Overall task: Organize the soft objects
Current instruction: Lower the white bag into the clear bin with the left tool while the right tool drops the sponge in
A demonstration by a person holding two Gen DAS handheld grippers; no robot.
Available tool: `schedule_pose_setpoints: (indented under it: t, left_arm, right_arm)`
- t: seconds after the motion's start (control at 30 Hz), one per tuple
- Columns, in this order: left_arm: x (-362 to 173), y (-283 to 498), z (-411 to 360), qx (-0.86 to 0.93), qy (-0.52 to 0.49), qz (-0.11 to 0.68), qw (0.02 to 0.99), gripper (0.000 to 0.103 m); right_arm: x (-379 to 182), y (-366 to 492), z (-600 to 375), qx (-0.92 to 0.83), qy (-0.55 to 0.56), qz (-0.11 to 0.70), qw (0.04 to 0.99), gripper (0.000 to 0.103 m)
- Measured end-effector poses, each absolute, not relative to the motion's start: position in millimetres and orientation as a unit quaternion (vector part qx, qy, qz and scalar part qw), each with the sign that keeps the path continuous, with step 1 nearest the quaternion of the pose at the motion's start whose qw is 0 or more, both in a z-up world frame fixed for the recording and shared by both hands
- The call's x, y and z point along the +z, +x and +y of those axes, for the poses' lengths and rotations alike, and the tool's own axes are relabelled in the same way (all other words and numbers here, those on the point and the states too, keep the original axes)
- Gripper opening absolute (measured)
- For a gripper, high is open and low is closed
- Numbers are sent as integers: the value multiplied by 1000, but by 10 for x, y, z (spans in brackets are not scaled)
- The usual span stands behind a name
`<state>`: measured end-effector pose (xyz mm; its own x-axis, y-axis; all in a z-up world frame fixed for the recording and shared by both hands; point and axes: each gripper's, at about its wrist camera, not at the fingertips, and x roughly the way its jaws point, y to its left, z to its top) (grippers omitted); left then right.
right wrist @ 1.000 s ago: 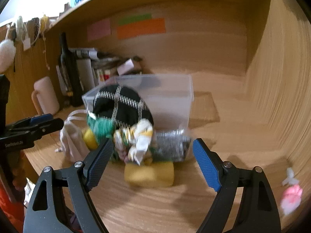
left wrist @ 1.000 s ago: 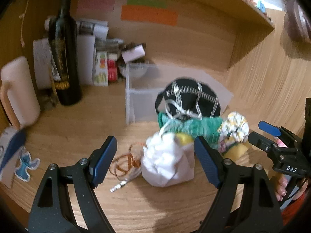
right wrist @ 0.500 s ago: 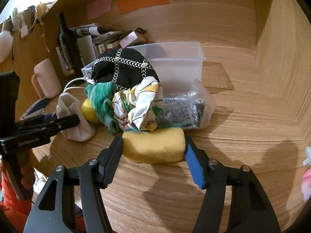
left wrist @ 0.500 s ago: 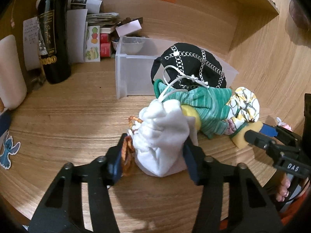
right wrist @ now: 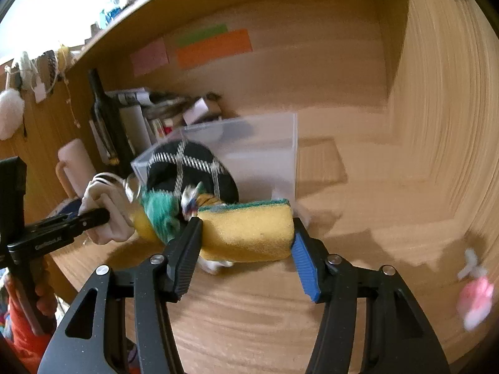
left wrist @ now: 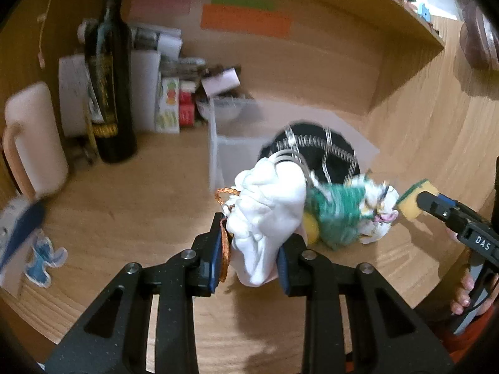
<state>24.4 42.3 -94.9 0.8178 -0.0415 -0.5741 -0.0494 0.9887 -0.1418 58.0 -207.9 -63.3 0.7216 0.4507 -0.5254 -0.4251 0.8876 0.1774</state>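
Gripping a crumpled white cloth pouch [left wrist: 268, 218], the left gripper [left wrist: 248, 255] has just been closing on it, an orange cord [left wrist: 225, 243] caught beside one pad. Only the right wrist view is showing the right gripper [right wrist: 246, 243] squeezing the yellow sponge [right wrist: 249, 233], its jaws having just narrowed, a clear plastic bin [right wrist: 259, 152] standing beyond it.

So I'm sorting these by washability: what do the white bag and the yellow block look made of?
White bag: apparently matte cotton-like cloth; it wrinkles and bunches between the left gripper. Yellow block: foam sponge, porous matte face with a green scouring layer on top, clamped in the right gripper.
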Motion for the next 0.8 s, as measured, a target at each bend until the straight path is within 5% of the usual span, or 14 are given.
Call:
schedule_pose_setpoints:
  t: [0.8]
  left_arm:
    - [-275, 1155, 552, 5, -50, 242, 969, 29]
  right_arm:
    - [-63, 1265, -1620, 245, -17, 206, 947, 52]
